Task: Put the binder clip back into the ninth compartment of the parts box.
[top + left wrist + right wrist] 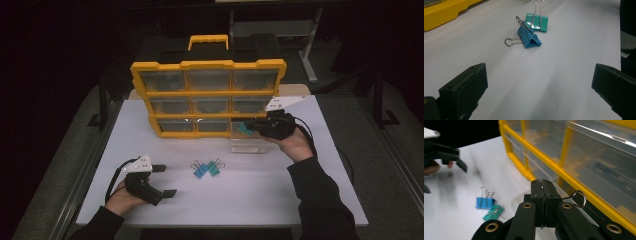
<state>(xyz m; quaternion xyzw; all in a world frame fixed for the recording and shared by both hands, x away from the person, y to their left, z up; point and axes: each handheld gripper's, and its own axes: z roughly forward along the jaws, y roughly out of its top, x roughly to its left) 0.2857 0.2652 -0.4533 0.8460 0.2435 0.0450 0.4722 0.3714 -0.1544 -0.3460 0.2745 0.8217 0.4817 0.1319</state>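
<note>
The right gripper was held in front of the lower right corner of the yellow drawer cabinet, above a clear drawer pulled out onto the white bench. Its fingers were fully closed on a teal binder clip; in the right gripper view the clip's wire handle projected to one side of the closed fingers.

The left gripper rested low over the near left area of the bench. Its fingers stood wide apart with nothing between them.

Two further clips lay on the bench near its centre, between the two grippers: a blue binder clip and a green binder clip, just beside each other. Both lay well apart from the left gripper's fingers.
</note>
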